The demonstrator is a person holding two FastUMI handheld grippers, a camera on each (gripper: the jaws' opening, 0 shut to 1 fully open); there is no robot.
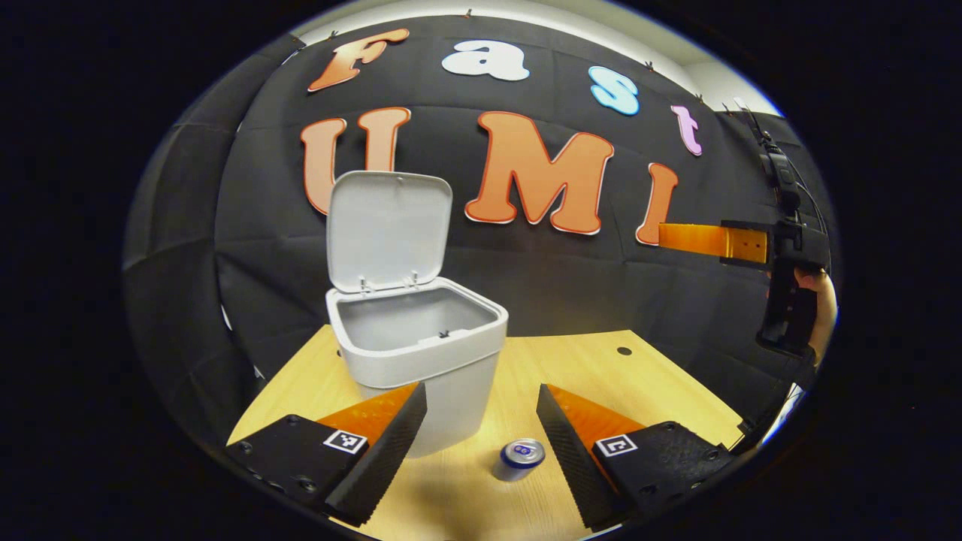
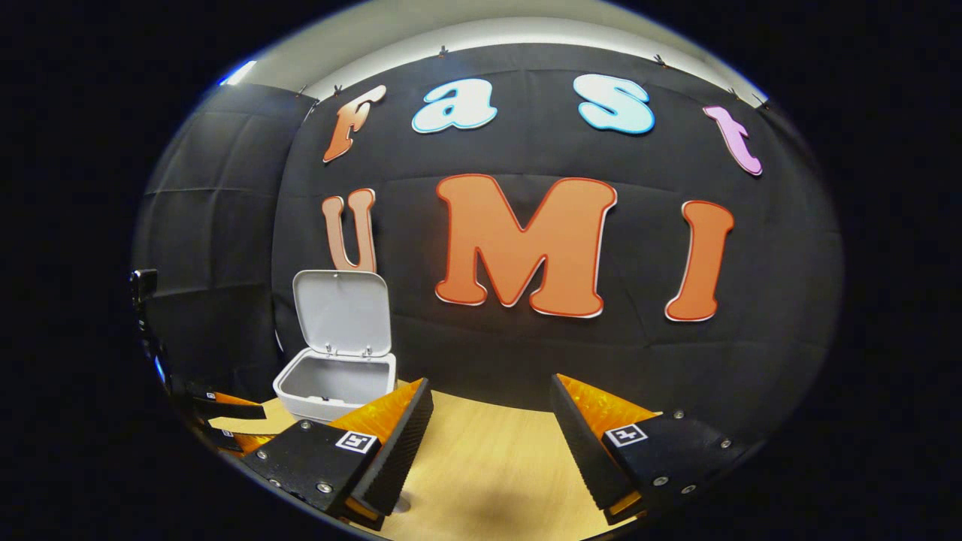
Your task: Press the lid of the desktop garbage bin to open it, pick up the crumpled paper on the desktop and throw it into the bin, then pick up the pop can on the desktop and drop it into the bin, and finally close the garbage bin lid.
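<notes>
Hovering above the desk (image 1: 601, 368), the left claw (image 1: 481, 432) gapes wide with nothing between its fingers; the pop can (image 1: 518, 459) stands upright on the wood just below that gap. Beside it the garbage bin (image 1: 421, 353) sits with its lid (image 1: 389, 225) raised. Farther right, the right claw (image 2: 488, 443) is likewise spread and empty.

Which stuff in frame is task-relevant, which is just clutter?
Job:
- grey plastic desktop garbage bin, its hinged grey lid standing open
- blue-and-silver pop can, upright on the light wooden desktop, between the left gripper fingers
- right gripper, open over the desktop

Just there:
- small dark hole in the desktop
</notes>
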